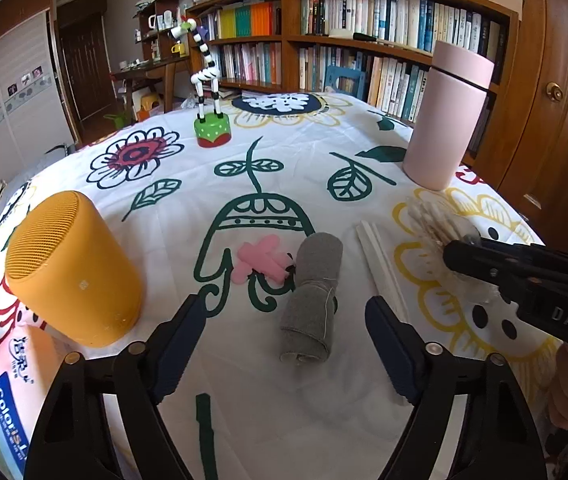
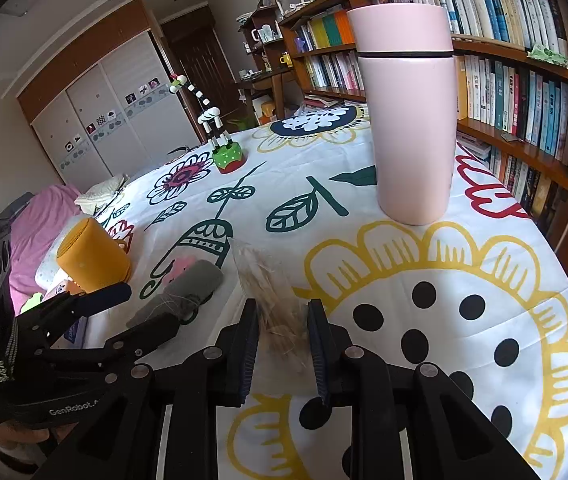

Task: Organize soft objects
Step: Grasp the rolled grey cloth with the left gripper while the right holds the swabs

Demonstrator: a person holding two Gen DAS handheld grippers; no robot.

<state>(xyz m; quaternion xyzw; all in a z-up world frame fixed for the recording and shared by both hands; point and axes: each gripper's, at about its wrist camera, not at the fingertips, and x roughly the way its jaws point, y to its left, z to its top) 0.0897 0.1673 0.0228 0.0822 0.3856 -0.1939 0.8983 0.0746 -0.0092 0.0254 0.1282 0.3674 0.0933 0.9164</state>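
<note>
A table covered with a white flower-print tablecloth [image 1: 284, 184] is filling both views, with wooden bookshelves [image 1: 364, 32] standing behind it.

The left gripper [image 1: 286, 320] is hovering low over the cloth with its two dark fingers spread wide apart, holding nothing. A rolled grey cloth [image 1: 316, 292], tied around with a thin thread, is lying on the table between those fingers, its near end just ahead of the fingertips and touching neither one. A small cluster of pink foam pieces [image 1: 262, 260] is lying against the far left side of the roll.

To the left of that gripper, an orange cylindrical speaker [image 1: 72, 268] is sitting tilted, leaning on a pink tissue pack [image 1: 16, 384] at the table's near edge. White chopsticks [image 1: 380, 260] are lying just right of the grey roll.

The right gripper [image 2: 283, 320] is sitting on the table with its fingers drawn in narrow around a clear plastic bag of cotton swabs [image 2: 272, 288]. The pads are pressing the near end of the bag from both sides while the rest of it is lying flat on the cloth ahead. In the left wrist view the same bag [image 1: 436, 224] is showing just beyond the tip of the right gripper.

A tall pink tumbler [image 2: 408, 112] is standing upright farther back on the right. A black-and-white striped giraffe toy [image 1: 208, 76] on a green and red base is standing near the far edge, well apart from everything else.
</note>
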